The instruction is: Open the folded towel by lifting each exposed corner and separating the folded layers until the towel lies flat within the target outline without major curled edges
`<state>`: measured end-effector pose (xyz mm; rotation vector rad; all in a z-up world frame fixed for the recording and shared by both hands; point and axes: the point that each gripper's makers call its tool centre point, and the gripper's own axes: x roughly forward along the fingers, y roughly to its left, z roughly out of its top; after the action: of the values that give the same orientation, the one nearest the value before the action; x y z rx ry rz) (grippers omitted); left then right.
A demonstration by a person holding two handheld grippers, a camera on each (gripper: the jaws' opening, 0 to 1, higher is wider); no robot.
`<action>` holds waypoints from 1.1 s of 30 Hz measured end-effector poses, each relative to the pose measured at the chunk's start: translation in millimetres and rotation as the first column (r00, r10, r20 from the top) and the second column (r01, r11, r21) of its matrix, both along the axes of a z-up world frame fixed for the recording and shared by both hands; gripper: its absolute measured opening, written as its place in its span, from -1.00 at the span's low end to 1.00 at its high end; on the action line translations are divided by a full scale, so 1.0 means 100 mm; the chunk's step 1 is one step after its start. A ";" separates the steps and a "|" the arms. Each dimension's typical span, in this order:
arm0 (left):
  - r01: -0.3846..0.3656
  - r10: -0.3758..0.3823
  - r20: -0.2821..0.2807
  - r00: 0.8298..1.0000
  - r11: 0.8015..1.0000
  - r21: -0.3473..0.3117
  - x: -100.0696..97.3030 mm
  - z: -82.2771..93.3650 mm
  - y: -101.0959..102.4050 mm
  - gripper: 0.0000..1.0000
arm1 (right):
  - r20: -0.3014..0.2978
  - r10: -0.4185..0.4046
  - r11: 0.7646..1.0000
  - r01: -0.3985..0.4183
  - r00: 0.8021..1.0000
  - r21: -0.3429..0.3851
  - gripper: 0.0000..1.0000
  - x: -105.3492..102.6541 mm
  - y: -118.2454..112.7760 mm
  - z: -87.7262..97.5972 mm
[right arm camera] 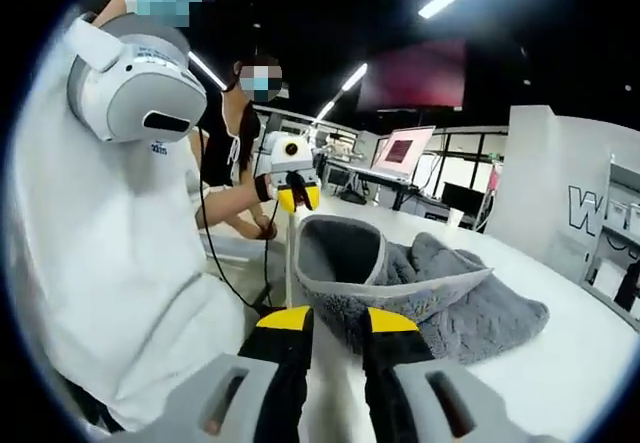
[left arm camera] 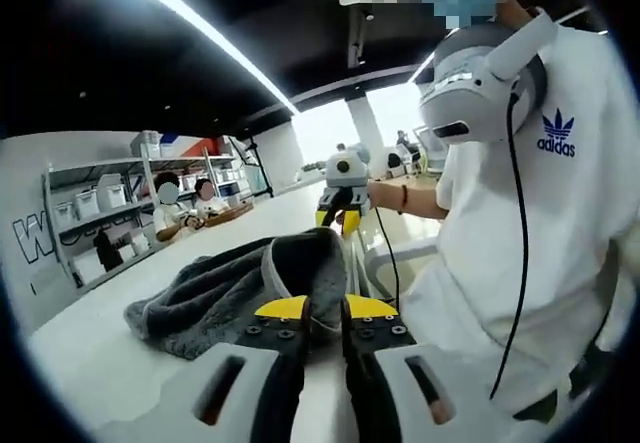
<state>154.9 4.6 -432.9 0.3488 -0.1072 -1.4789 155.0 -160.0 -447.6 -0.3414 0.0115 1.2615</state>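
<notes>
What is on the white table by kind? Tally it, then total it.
Grey towel: 1
Grippers holding its edge: 2, the left gripper and the right gripper
Total: 3
</notes>
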 end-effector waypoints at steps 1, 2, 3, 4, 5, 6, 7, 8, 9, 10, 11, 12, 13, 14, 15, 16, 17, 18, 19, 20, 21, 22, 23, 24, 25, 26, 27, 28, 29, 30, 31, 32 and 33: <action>-0.013 0.013 0.004 1.000 1.000 -0.011 0.02 0.02 -0.02 -0.79 | 0.002 -0.005 1.000 0.005 1.000 0.023 -0.75 0.01 -0.01 0.05; -0.022 0.022 -0.001 1.000 1.000 -0.020 0.05 0.04 -0.01 -0.79 | 0.005 -0.009 1.000 0.008 1.000 0.026 -0.76 0.01 -0.02 0.06; -0.032 0.032 -0.007 0.999 0.999 -0.029 0.07 0.06 -0.01 -0.79 | 0.008 -0.013 0.999 0.013 1.000 0.030 -0.76 0.02 -0.02 0.08; -0.048 0.048 -0.013 0.999 0.998 -0.047 0.11 0.09 0.00 -0.79 | 0.012 -0.015 0.999 0.015 1.000 0.033 -0.75 0.02 -0.03 0.09; -0.061 0.060 -0.020 0.998 0.996 -0.060 0.13 0.10 0.00 -0.78 | 0.015 -0.019 0.999 0.018 1.000 0.035 -0.75 0.03 -0.03 0.10; -0.070 0.068 -0.027 0.997 0.995 -0.069 0.16 0.11 0.00 -0.77 | 0.016 -0.023 0.999 0.022 1.000 0.039 -0.75 0.04 -0.03 0.11; -0.076 0.074 -0.035 0.997 0.994 -0.073 0.18 0.11 -0.01 -0.74 | 0.017 -0.029 0.998 0.028 0.999 0.048 -0.75 0.05 -0.02 0.12; -0.090 0.087 -0.044 0.995 0.993 -0.071 0.20 0.10 -0.02 -0.71 | 0.015 -0.030 0.998 0.029 0.999 0.053 -0.75 0.05 -0.01 0.13; -0.096 0.094 -0.041 0.995 0.993 -0.062 0.21 0.09 -0.03 -0.70 | 0.015 -0.030 0.998 0.029 0.999 0.053 -0.75 0.05 -0.01 0.12; -0.102 0.100 -0.038 0.994 0.993 -0.056 0.22 0.08 -0.04 -0.69 | 0.016 -0.031 0.998 0.030 0.999 0.052 -0.75 0.05 -0.01 0.12; -0.107 0.105 -0.045 0.994 0.993 -0.045 0.23 0.05 -0.06 -0.69 | 0.017 -0.034 0.998 0.033 0.999 0.049 -0.76 0.06 -0.01 0.12; -0.108 0.106 -0.050 0.993 0.993 -0.038 0.24 0.03 -0.06 -0.69 | 0.019 -0.035 0.998 0.034 0.999 0.048 -0.76 0.06 -0.01 0.12; -0.111 0.109 -0.054 0.993 0.993 -0.026 0.25 0.00 -0.06 -0.69 | 0.022 -0.037 0.998 0.036 0.999 0.050 -0.76 0.06 -0.01 0.13; -0.110 0.109 -0.046 0.993 0.994 -0.018 0.25 -0.02 -0.07 -0.70 | 0.026 -0.042 0.998 0.041 0.999 0.049 -0.76 0.07 -0.01 0.13; -0.109 0.108 -0.047 0.993 0.994 -0.013 0.25 -0.03 -0.08 -0.70 | 0.029 -0.044 0.998 0.043 0.999 0.051 -0.76 0.07 -0.01 0.14; -0.108 0.107 -0.048 0.993 0.994 -0.009 0.25 -0.04 -0.08 -0.73 | 0.028 -0.044 0.998 0.043 0.999 0.053 -0.76 0.07 -0.01 0.14; -0.105 0.105 -0.045 0.993 0.994 0.002 0.24 -0.06 -0.08 -0.77 | 0.024 -0.043 0.998 0.041 0.999 0.056 -0.76 0.07 0.00 0.14; -0.102 0.102 -0.033 0.994 0.995 0.012 0.24 -0.08 -0.08 -0.83 | 0.025 -0.043 0.998 0.041 0.999 0.056 -0.76 0.07 0.00 0.14; -0.099 0.100 -0.031 0.995 0.995 0.014 0.24 -0.08 -0.06 -0.88 | 0.026 -0.043 0.998 0.042 0.999 0.055 -0.77 0.07 0.00 0.14; -0.095 0.096 -0.032 0.995 0.995 0.016 0.23 -0.08 -0.06 -0.89 | 0.026 -0.046 0.998 0.045 0.999 0.054 -0.77 0.07 0.00 0.14; -0.095 0.095 -0.035 0.995 0.995 0.016 0.23 -0.09 -0.05 -0.89 | 0.026 -0.047 0.997 0.046 0.999 0.055 -0.77 0.08 0.00 0.14; -0.093 0.093 -0.037 0.995 0.995 0.023 0.23 -0.10 -0.04 -0.92 | 0.025 -0.046 0.997 0.045 0.999 0.057 -0.77 0.08 0.00 0.14; -0.087 0.089 -0.035 0.995 0.995 0.038 0.22 -0.12 -0.03 -0.93 | 0.022 -0.049 0.997 0.047 0.999 0.059 -0.78 0.08 -0.01 0.13; -0.083 0.085 -0.032 0.996 0.995 0.046 0.21 -0.14 -0.02 -0.94 | 0.023 -0.051 0.997 0.050 0.998 0.058 -0.78 0.09 -0.01 0.13; -0.081 0.082 -0.032 0.996 0.996 0.049 0.21 -0.14 -0.02 -0.97 | 0.025 -0.052 0.997 0.051 0.998 0.057 -0.79 0.09 -0.01 0.13; -0.067 0.070 -0.041 0.997 0.996 0.061 0.17 -0.16 -0.03 -0.97 | 0.025 -0.051 0.997 0.050 0.998 0.059 -0.79 0.09 -0.01 0.13; -0.061 0.063 -0.038 0.997 0.996 0.063 0.16 -0.16 -0.03 -0.97 | 0.024 -0.050 0.997 0.048 0.998 0.063 -0.79 0.09 0.00 0.14; -0.057 0.059 -0.033 0.998 0.996 0.067 0.15 -0.17 -0.03 -0.97 | 0.023 -0.049 0.997 0.048 0.999 0.066 -0.79 0.09 0.00 0.15; -0.054 0.058 -0.040 0.998 0.996 0.075 0.14 -0.18 -0.03 -0.97 | 0.023 -0.051 0.997 0.049 0.998 0.067 -0.79 0.09 -0.01 0.15; -0.037 0.042 -0.052 0.998 0.995 0.098 0.10 -0.22 -0.02 -0.98 | 0.025 -0.052 0.996 0.051 0.998 0.067 -0.79 0.10 -0.01 0.15; -0.030 0.036 -0.050 0.998 0.994 0.106 0.09 -0.24 -0.02 -0.98 | 0.025 -0.053 0.996 0.051 0.998 0.067 -0.80 0.10 -0.02 0.15; -0.024 0.029 -0.041 0.999 0.993 0.119 0.08 -0.26 -0.01 -0.98 | 0.023 -0.053 0.996 0.051 0.998 0.067 -0.80 0.10 -0.02 0.14; -0.023 0.028 -0.037 0.999 0.992 0.126 0.07 -0.27 -0.01 -0.98 | 0.023 -0.053 0.997 0.051 0.998 0.065 -0.80 0.10 -0.02 0.14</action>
<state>162.0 3.7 -459.8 0.4217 0.0217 -1.4697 165.2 -161.8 -433.7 -0.2989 -0.0415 1.2031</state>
